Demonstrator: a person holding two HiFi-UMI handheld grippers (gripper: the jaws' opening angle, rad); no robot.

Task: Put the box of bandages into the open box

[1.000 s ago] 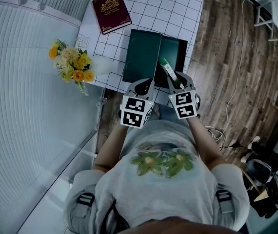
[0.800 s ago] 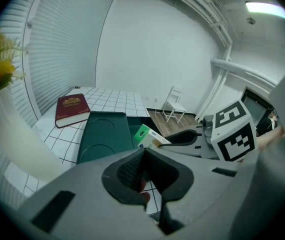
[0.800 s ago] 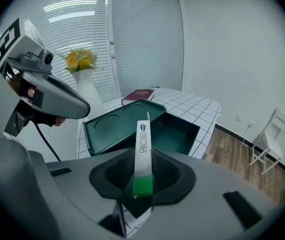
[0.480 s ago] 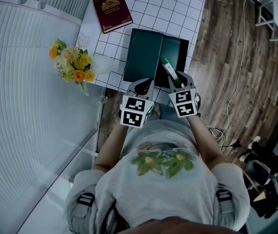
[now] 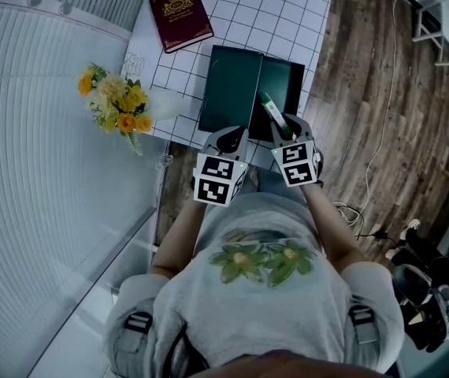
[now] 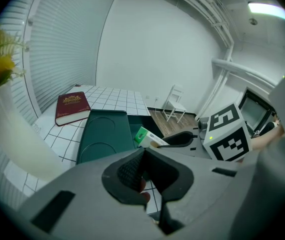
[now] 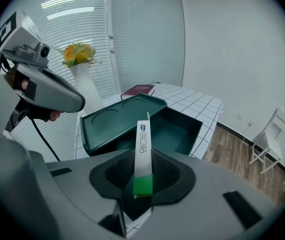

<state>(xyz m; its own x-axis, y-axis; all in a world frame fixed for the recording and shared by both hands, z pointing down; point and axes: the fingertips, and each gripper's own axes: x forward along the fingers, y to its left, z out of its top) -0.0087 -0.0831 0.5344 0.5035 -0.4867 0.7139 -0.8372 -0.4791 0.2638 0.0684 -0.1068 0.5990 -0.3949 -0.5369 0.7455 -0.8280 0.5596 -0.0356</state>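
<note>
Your right gripper [image 7: 143, 178] clamps the box of bandages [image 7: 143, 144] near the open box [image 7: 182, 121]. Your left gripper [image 6: 141, 169] is closed, seemingly empty.

Wood plank floor [image 5: 382, 93], white gridded table [image 5: 272, 14], slatted blinds [image 5: 35, 172], white chair [image 6: 174, 104].

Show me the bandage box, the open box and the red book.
bandage box [image 7: 143, 149], right gripper view, its narrow white edge.
open box [image 5: 283, 81], head view, bare inner floor.
red book [image 5: 180, 17], head view, front cover.
</note>
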